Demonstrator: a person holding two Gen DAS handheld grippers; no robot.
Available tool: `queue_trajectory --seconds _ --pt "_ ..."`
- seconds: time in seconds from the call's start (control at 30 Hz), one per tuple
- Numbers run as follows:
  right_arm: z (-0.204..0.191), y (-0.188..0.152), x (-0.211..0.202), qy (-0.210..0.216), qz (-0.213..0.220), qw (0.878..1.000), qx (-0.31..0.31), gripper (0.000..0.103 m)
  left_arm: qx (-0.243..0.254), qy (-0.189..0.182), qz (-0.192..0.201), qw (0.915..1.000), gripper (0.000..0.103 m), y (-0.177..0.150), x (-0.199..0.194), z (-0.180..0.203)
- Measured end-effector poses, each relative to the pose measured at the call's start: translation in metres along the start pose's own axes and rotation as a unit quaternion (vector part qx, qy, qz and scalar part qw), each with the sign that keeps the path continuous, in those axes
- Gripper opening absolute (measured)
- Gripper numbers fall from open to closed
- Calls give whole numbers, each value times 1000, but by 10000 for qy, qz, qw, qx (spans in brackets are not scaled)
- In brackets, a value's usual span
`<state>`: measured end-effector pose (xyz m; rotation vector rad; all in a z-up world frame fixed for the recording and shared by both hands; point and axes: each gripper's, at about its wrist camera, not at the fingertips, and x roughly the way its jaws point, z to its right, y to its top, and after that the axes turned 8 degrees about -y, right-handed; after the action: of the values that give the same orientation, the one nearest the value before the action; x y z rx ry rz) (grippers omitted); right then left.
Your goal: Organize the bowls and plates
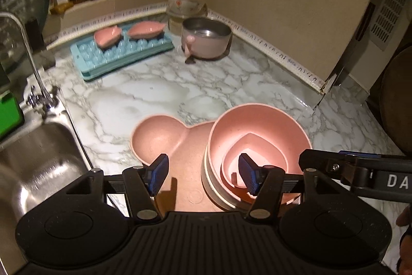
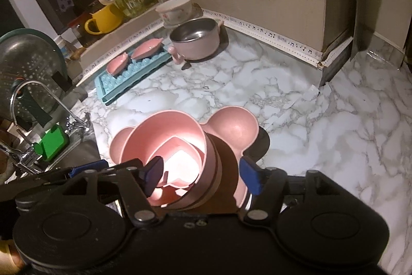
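Left tongs [image 1: 203,173] apart, nothing between the blue pads [image 1: 158,172]; right tongs [image 2: 203,177] likewise apart and gripping nothing. Directly ahead of both pairs, resting on the marble table [image 1: 154,92]: a pink bear-shaped plate [image 1: 154,135] with round ears, carrying a stack of pink bowls [image 1: 257,135] with a heart-shaped bowl [image 1: 257,153] nested inside; seen from the left tongs, stack toward the right pad, plate's ear ahead of the left pad; seen from the right tongs, stack [image 2: 167,135] behind the left pad, one ear [image 2: 234,128] ahead between the pads. Farther ahead and to the left: a blue tray [image 1: 116,56] holding two small pink dishes [image 1: 108,36]; beside it, farther ahead, a steel-lined pot [image 1: 206,38], with a floral bowl [image 1: 186,0] behind. Left of the left tongs: a steel sink [image 1: 38,159] and tap [image 1: 28,53].
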<state>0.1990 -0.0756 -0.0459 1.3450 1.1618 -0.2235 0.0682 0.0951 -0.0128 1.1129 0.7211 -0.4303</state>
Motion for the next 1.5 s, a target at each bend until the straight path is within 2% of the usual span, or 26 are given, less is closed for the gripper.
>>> queue_trajectory --seconds 0.07,0.13,0.3,0.33,0.4,0.57,0.63,0.67,1.0,1.23,1.4,1.5 --pt "0 -2 -5 53 69 10000 -14 77 84 -15 102 9999 63 -2 -6 0" --pt "0 -5 -12 155 198 9997 -35 82 133 -42 223 9997 72 -4 -13 1" --pt "1 -13 -32 310 629 9974 -134 86 242 -223 509 9982 74 -10 -29 3" --pt "1 -16 -37 337 738 9966 -170 90 259 -263 560 9978 80 -12 -33 3" --pt "1 -20 -43 361 886 9951 -235 100 289 -337 667 9968 81 -15 -38 5" --pt "5 -32 -57 385 1205 9916 -270 102 434 -384 885 9944 85 -25 -49 9" --pt "7 -37 -63 417 1318 9900 -270 103 474 -436 977 9931 100 -29 -54 10" --pt "8 -40 -66 416 1390 9890 -278 103 484 -459 1027 9925 103 -31 -56 10" --pt "18 -68 -84 435 2120 9759 -287 103 584 -599 1069 9907 103 -47 -68 16" --pt "18 -84 -92 481 2078 9767 -216 103 546 -519 995 9922 103 -58 -71 20" --pt "13 -97 -95 141 2188 9749 -375 103 424 -484 866 9942 103 -64 -68 20" --pt "19 -102 -98 166 2238 9744 -112 103 429 -492 803 9946 103 -66 -67 22"
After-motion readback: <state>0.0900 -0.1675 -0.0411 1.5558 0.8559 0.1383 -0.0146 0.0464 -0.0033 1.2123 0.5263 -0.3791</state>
